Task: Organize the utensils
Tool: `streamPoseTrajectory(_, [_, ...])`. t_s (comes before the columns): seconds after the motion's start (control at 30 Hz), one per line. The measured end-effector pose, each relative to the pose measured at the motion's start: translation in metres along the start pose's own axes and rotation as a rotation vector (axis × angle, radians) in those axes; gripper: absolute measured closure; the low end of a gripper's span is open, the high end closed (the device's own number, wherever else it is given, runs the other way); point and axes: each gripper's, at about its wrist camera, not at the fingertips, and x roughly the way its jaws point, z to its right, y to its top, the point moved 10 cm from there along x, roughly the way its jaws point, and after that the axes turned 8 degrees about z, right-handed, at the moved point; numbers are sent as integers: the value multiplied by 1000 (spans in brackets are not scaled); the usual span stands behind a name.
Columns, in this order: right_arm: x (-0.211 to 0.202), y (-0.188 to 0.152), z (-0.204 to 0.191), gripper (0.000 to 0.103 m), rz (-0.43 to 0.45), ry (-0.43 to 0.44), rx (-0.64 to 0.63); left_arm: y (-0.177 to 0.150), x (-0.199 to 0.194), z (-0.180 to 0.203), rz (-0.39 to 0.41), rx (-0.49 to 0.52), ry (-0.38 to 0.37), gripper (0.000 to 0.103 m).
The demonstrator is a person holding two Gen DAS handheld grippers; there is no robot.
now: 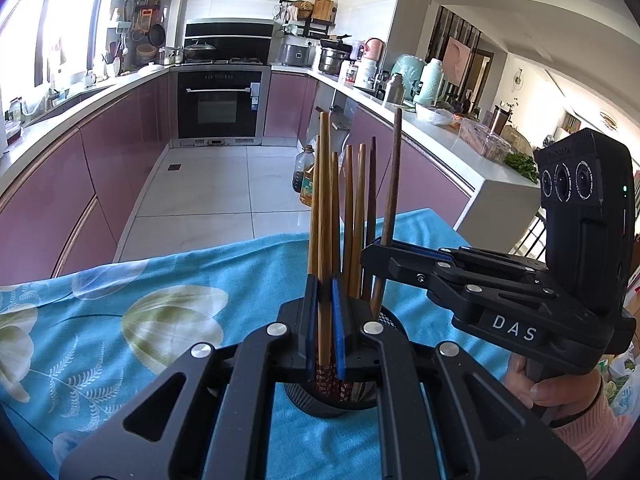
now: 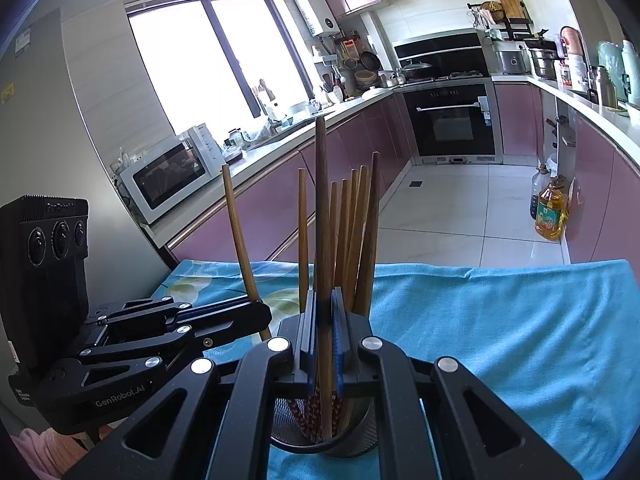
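Chopsticks (image 1: 352,216) stand bunched, tips up, in a black mesh cup (image 2: 352,436) at lower centre of both views, on a blue floral cloth (image 1: 160,304).

Left gripper (image 1: 325,320) is clamped on a light chopstick (image 1: 325,200) just above the cup rim; from the right wrist view that stick (image 2: 240,236) leans out to the left of the bunch. Right gripper (image 2: 325,332) is clamped on a darker, longer chopstick (image 2: 322,200), whose patterned lower end already sits inside the cup; in the left wrist view the right gripper (image 1: 378,256) comes in from the right edge of the frame with the dark stick (image 1: 394,176) upright in it.

Both sticks look nearly seated, so the likely next step is release. Risks, as I judge them:
- the leaning stick may tip outward, or lever the cup if the grippers pull sideways;
- the light mesh cup may topple on soft cloth;
- the two grippers sit close together and could knock each other, or the bunch, on withdrawal.
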Motion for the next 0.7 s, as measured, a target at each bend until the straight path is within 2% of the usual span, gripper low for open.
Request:
streamPoseTrajectory(0.57, [4,1,0,97,-6,-12,6,0,6,1,-12,6,-3,95])
streamPoseTrajectory(0.67, [2,0,1,91,3,-43,-6,0,6,0,-4,7,6,95])
streamPoseTrajectory(0.7, [-1,1,1,82,14,-46,-10,0,6,-1,-2,3,6,93])
